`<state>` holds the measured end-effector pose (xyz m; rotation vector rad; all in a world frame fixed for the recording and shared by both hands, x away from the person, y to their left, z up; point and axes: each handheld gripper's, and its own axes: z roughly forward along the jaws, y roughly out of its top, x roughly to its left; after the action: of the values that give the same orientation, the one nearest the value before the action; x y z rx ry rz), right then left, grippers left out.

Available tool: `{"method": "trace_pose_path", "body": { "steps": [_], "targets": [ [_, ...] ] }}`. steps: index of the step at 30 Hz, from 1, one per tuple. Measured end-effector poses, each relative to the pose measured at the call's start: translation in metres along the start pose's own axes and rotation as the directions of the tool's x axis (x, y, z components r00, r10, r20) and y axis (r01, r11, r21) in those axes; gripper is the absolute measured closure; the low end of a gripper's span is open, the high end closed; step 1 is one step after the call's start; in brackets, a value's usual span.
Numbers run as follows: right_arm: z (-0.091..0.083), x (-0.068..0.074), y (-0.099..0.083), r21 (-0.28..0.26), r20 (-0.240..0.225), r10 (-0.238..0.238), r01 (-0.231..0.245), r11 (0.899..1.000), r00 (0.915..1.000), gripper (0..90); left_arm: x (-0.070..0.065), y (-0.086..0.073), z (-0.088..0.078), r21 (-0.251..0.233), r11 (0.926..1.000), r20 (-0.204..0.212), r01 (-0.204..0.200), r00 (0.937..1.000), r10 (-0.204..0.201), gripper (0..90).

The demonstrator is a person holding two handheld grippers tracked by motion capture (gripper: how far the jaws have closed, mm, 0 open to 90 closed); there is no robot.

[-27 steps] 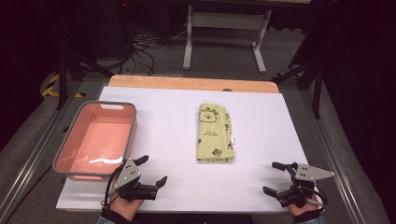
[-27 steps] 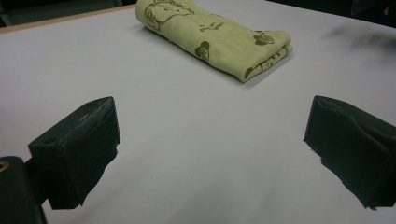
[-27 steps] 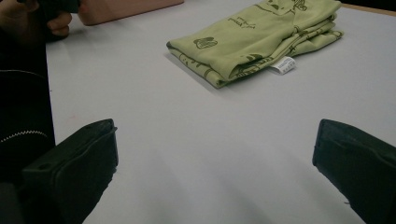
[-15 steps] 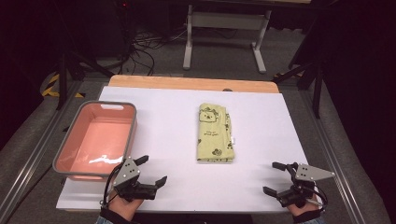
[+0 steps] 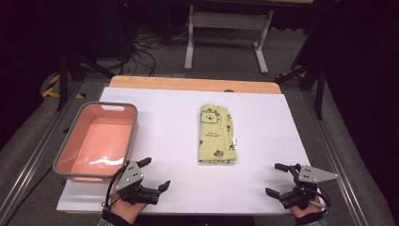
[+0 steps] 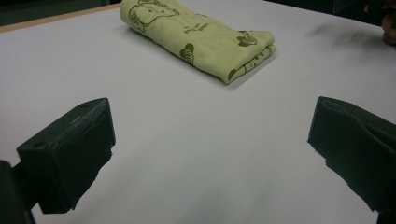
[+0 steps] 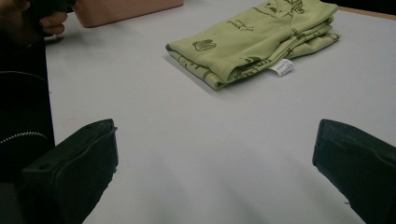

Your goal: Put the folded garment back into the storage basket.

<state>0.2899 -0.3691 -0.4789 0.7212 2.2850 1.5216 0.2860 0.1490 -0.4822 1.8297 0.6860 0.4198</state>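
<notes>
A folded yellow-green cloth (image 5: pixel 216 134) with dark cartoon prints lies in the middle of the white table (image 5: pixel 263 117). The left gripper view looks at the cloth (image 6: pixel 201 39) from low on the table, and the right gripper view shows the cloth (image 7: pixel 257 39) with a small white label at its edge. My left gripper (image 5: pixel 154 174) rests near the front edge, left of centre, open and empty. At the front right, my right gripper (image 5: pixel 277 179) is likewise open with nothing between its jaws. Both sit well short of the cloth.
A pink rectangular tub (image 5: pixel 96 141) with a grey rim stands empty at the table's left side, just beyond the left gripper. A wooden strip (image 5: pixel 188 84) runs along the far table edge. Dark floor, cables and a metal stand lie beyond.
</notes>
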Motion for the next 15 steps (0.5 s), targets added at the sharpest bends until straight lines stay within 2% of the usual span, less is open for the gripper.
{"method": "trace_pose_path", "body": {
  "steps": [4, 6, 8, 10, 15],
  "targets": [
    [0.000, 0.000, 0.000, 0.002, 0.002, -0.002, 0.002, 1.000, 1.0000, 0.5, 0.000, 0.003, 0.001, 0.018, 0.9998, 0.001, -0.001, 1.0000, 0.001, 2.4],
    [0.000, 0.000, 0.000, 0.002, 0.003, -0.002, 0.002, 1.000, 1.0000, 0.5, -0.003, 0.006, 0.003, 0.040, 0.9992, -0.016, 0.004, 0.9999, -0.004, 3.6],
    [0.000, 0.001, 0.000, 0.004, 0.004, -0.003, 0.003, 1.000, 1.0000, 0.5, -0.006, 0.009, 0.005, 0.051, 0.9987, -0.023, -0.007, 0.9997, 0.008, 4.3],
    [0.000, 0.001, 0.000, 0.005, 0.005, -0.003, 0.003, 1.000, 1.0000, 0.5, -0.007, 0.011, 0.006, 0.055, 0.9984, -0.021, -0.013, 0.9997, 0.014, 4.3],
    [0.000, 0.001, 0.000, 0.004, 0.006, -0.003, 0.003, 1.000, 1.0000, 0.5, -0.008, 0.030, 0.017, 0.059, 0.9982, 0.011, -0.012, 0.9999, 0.011, 4.7]
  ]
}}
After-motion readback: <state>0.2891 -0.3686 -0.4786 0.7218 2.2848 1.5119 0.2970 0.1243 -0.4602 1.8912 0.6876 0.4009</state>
